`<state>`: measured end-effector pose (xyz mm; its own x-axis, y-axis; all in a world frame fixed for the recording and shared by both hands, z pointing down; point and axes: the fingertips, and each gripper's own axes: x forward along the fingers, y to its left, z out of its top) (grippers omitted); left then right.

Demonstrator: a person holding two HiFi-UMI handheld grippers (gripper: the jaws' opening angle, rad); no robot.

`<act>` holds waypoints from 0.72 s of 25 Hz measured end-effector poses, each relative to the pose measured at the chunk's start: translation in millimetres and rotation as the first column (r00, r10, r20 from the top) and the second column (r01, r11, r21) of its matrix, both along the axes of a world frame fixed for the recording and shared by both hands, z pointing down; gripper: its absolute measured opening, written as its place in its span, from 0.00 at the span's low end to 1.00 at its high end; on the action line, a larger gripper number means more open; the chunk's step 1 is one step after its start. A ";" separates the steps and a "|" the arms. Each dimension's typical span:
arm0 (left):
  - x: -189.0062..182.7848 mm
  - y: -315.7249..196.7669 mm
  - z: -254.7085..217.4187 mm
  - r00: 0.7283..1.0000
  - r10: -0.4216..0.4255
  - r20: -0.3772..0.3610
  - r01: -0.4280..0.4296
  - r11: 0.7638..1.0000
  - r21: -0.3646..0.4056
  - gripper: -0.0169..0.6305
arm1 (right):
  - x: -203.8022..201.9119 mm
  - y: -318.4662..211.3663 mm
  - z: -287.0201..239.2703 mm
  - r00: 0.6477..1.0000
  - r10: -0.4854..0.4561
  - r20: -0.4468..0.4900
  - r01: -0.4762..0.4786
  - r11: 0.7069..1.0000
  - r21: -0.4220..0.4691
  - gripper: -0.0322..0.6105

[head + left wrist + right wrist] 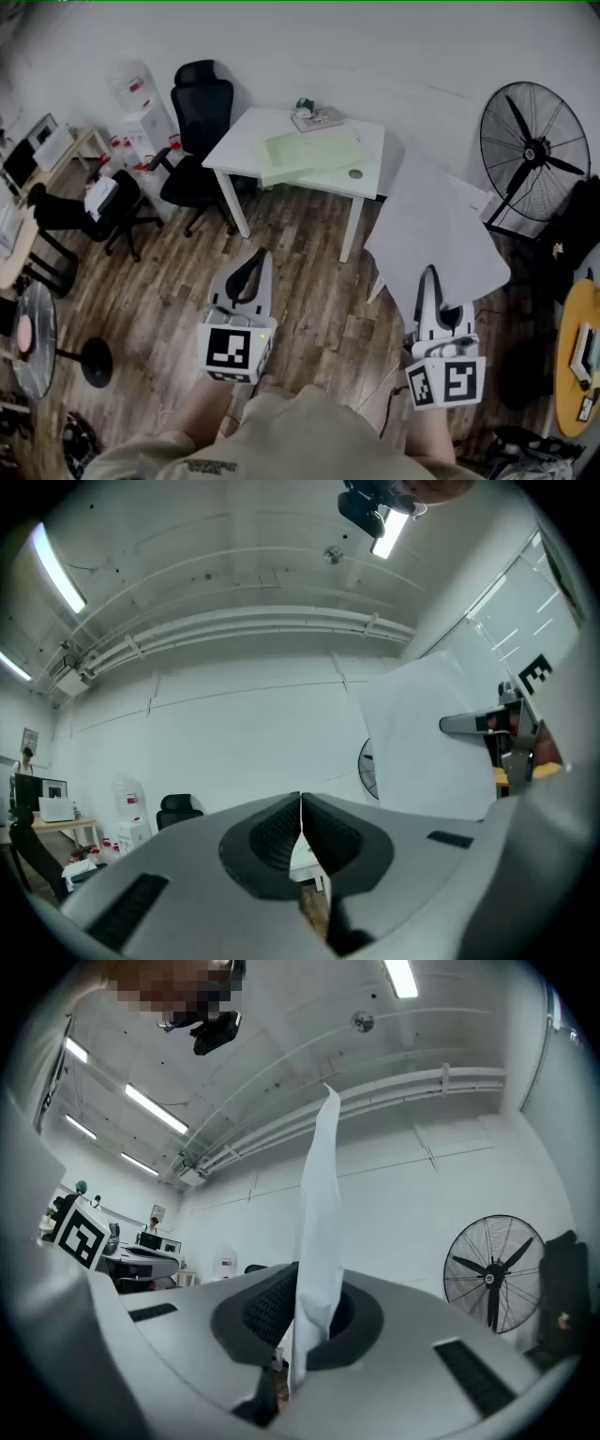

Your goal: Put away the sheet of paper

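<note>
A white sheet of paper [439,225] hangs in the air at the right, pinched at its near edge by my right gripper [429,274], which is shut on it. In the right gripper view the sheet of paper [319,1241] stands edge-on between the closed jaws. My left gripper [255,260] is held low at the centre-left, shut and holding nothing; its jaws meet in the left gripper view, where the paper [427,742] and the right gripper show at the right. A pale green folder [305,155] lies on the white table [244,141] ahead.
A black office chair [199,127] stands left of the table, a second chair [89,211] further left. A large floor fan [534,155] is at the right. Small items [317,116] sit at the table's far edge. A yellow round table [579,361] is at far right.
</note>
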<state>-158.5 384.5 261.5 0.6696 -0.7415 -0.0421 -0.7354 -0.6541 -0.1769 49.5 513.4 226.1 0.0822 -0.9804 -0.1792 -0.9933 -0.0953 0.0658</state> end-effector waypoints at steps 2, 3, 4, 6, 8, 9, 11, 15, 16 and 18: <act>2.8 1.5 2.5 1.000 -0.008 0.002 0.008 1.000 -0.006 0.06 | 4.5 2.4 2.0 1.000 -0.002 0.001 0.002 1.000 0.001 0.09; 4.1 2.2 3.4 1.000 -0.010 0.002 0.010 1.000 -0.010 0.06 | 6.7 3.7 3.0 1.000 -0.002 0.004 0.002 1.000 0.001 0.09; 5.4 2.9 4.0 1.000 -0.010 0.001 0.010 1.000 -0.013 0.06 | 8.7 4.9 3.7 1.000 -0.002 0.009 0.002 1.000 0.002 0.09; 8.4 4.5 3.7 1.000 -0.006 0.002 0.006 1.000 -0.016 0.06 | 12.0 6.9 4.1 1.000 0.002 0.019 -0.002 1.000 0.003 0.09; 11.3 6.3 2.6 1.000 -0.001 0.007 0.001 1.000 -0.013 0.06 | 14.6 8.9 3.9 1.000 0.007 0.029 -0.007 1.000 0.004 0.09; 12.4 7.1 2.2 1.000 0.000 0.009 0.000 1.000 -0.013 0.06 | 15.8 10.1 4.4 0.999 0.008 0.032 -0.008 1.000 0.002 0.09; 14.0 8.7 2.3 1.000 -0.001 0.009 0.001 1.000 -0.015 0.06 | 18.2 12.1 6.1 0.999 0.009 0.033 -0.009 1.000 -0.004 0.09; 16.1 11.4 6.4 1.000 0.008 0.017 -0.008 1.000 -0.025 0.06 | 17.5 15.7 8.8 0.999 0.013 0.037 -0.013 1.000 -0.012 0.09; 17.9 11.7 7.9 1.000 0.012 0.016 -0.012 0.999 -0.030 0.06 | 17.3 16.8 9.7 0.999 0.015 0.038 -0.014 1.000 -0.015 0.09; 24.1 11.9 9.6 1.000 0.023 0.013 -0.023 0.999 -0.033 0.06 | 18.9 16.8 13.0 0.999 0.019 0.039 -0.019 1.000 -0.024 0.09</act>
<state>-134.4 396.4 271.0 0.6868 -0.7268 -0.0083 -0.7179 -0.6764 -0.1647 68.4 530.2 239.1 0.1072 -0.9825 -0.1523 -0.9931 -0.1130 0.0297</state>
